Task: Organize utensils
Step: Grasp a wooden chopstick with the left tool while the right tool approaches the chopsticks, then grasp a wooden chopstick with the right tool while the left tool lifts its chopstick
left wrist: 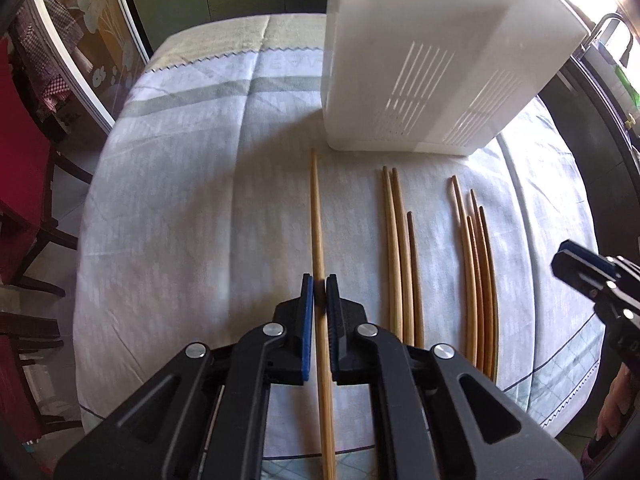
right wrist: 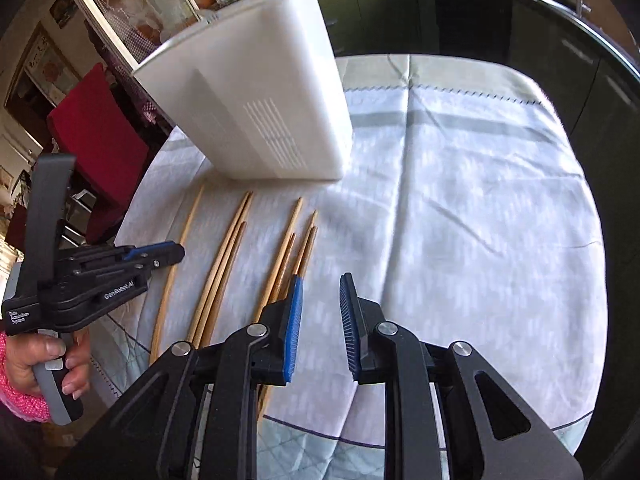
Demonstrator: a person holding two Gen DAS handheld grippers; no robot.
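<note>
On our cloth-covered counter we count eight chopsticks before one white utensil holder, our left gripper jaws narrowed around the lone chopstick, right gripper jaws wide.

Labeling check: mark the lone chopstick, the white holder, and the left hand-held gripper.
lone chopstick (left wrist: 317, 216), left wrist view, mid shaft ahead of the jaws
white utensil holder (left wrist: 420, 32), left wrist view, plain side wall
left hand-held gripper (left wrist: 319, 283), left wrist view, between its fingertips
</note>
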